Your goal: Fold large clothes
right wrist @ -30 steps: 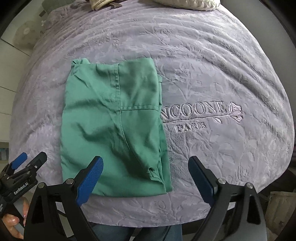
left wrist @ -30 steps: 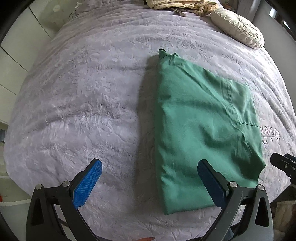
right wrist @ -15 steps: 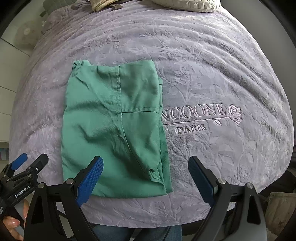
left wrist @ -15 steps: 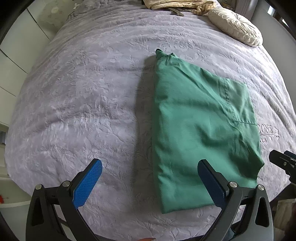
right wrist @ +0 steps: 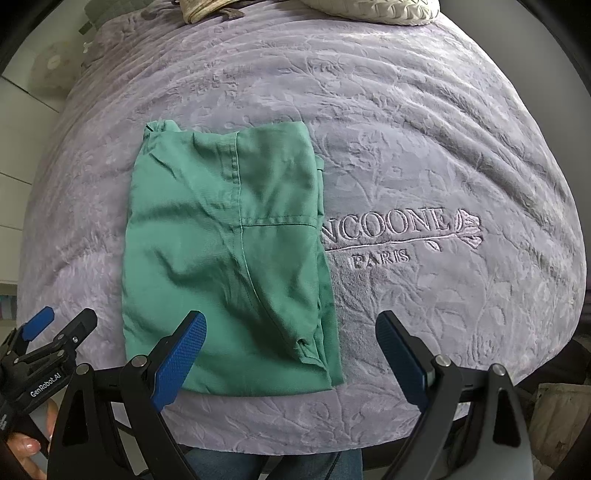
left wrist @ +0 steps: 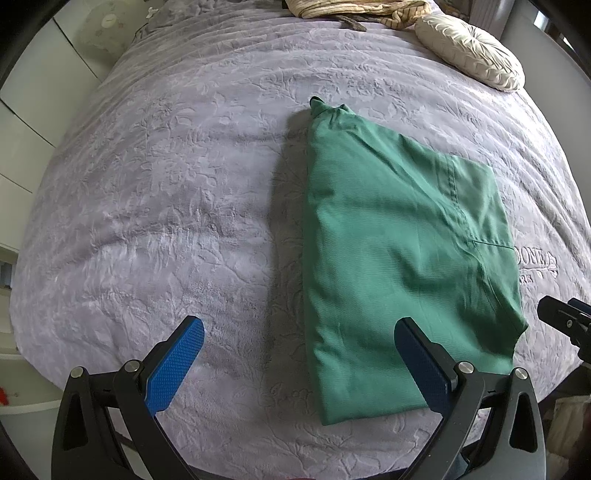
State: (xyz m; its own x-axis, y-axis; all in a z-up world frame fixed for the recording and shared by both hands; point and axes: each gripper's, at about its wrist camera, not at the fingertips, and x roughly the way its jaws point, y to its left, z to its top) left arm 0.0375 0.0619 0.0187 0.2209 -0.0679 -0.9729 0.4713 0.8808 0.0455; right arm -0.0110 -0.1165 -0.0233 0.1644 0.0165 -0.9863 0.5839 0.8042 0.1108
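A green garment (left wrist: 399, 258) lies folded into a tall rectangle on the lilac bedspread (left wrist: 177, 206). It also shows in the right wrist view (right wrist: 229, 258), left of the embroidered logo (right wrist: 399, 236). My left gripper (left wrist: 299, 354) is open and empty, held above the bed near the garment's near left edge. My right gripper (right wrist: 291, 350) is open and empty, held above the garment's near right corner. The left gripper also shows in the right wrist view (right wrist: 40, 336), at the lower left.
A cream round cushion (left wrist: 472, 55) and a striped cloth (left wrist: 354, 9) lie at the far end of the bed. White cupboard fronts (left wrist: 22, 122) stand to the left. The bed's near edge (right wrist: 295, 435) is just below both grippers.
Both grippers have drawn back slightly and stay open. The garment has not moved.
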